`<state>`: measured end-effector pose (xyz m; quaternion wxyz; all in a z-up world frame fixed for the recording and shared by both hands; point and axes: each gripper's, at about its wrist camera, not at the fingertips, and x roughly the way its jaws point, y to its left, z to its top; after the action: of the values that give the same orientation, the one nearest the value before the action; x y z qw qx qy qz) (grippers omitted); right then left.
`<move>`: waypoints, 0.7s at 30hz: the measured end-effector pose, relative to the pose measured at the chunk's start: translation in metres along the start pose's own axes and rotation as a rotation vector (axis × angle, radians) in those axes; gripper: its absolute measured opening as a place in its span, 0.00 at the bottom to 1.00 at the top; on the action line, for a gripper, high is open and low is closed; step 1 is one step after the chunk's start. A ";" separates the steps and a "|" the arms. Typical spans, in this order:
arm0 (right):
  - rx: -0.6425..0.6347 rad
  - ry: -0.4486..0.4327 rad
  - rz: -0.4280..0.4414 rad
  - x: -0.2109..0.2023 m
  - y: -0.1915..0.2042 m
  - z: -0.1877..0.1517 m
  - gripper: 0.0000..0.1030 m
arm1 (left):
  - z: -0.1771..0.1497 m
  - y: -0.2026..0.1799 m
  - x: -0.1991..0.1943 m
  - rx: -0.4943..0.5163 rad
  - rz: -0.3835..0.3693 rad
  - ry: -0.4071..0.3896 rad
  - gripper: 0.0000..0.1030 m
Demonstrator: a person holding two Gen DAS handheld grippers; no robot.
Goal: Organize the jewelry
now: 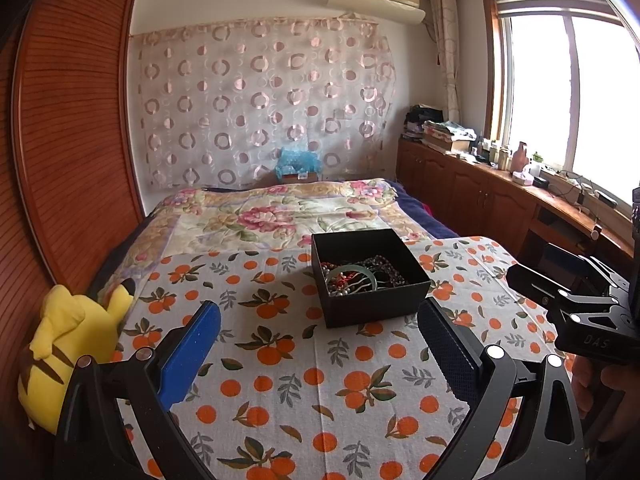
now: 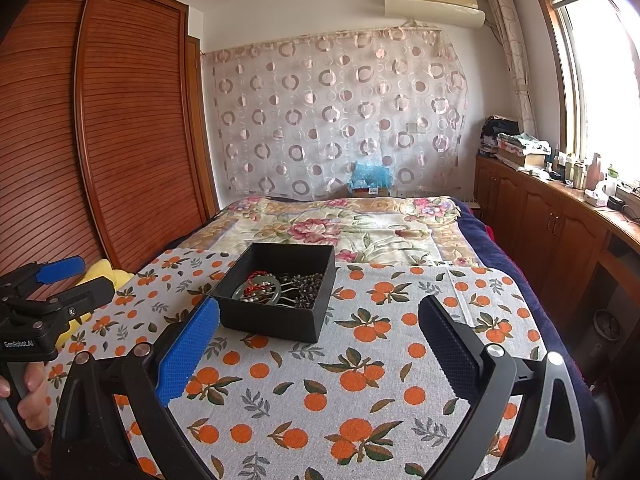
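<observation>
A black open box (image 1: 376, 308) stands on the orange-print cloth (image 1: 304, 380). It holds a heap of jewelry (image 1: 360, 276): a green bangle, red beads, dark beads and a hair comb. My left gripper (image 1: 318, 350) is open and empty, just short of the box. My right gripper (image 2: 318, 350) is open and empty, with the box (image 2: 276, 320) ahead to its left and the jewelry (image 2: 280, 288) inside. Each gripper shows at the edge of the other's view: the right one (image 1: 568, 296), the left one (image 2: 60, 280).
A yellow plush toy (image 1: 68, 344) lies at the cloth's left edge against the wooden wardrobe (image 1: 72, 140). A floral blanket (image 1: 280, 216) covers the bed behind the box. A wooden cabinet (image 2: 560, 232) with clutter runs under the window on the right.
</observation>
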<state>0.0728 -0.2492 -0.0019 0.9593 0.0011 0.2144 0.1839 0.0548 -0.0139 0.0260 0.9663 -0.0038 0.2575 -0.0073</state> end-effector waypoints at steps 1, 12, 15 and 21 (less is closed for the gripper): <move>0.000 0.000 0.000 0.000 0.000 0.000 0.97 | -0.001 0.000 0.000 -0.001 0.000 0.000 0.92; 0.000 0.000 0.000 0.000 0.000 0.000 0.97 | -0.001 0.000 0.000 -0.002 -0.001 0.000 0.92; -0.001 0.000 0.000 0.000 0.000 0.000 0.97 | -0.001 0.000 -0.001 0.000 -0.001 0.000 0.92; 0.003 0.001 0.001 0.002 0.000 0.000 0.97 | 0.000 0.000 -0.001 -0.003 -0.001 -0.001 0.92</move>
<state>0.0738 -0.2484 -0.0030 0.9591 0.0028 0.2151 0.1841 0.0535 -0.0143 0.0262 0.9663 -0.0055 0.2572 -0.0074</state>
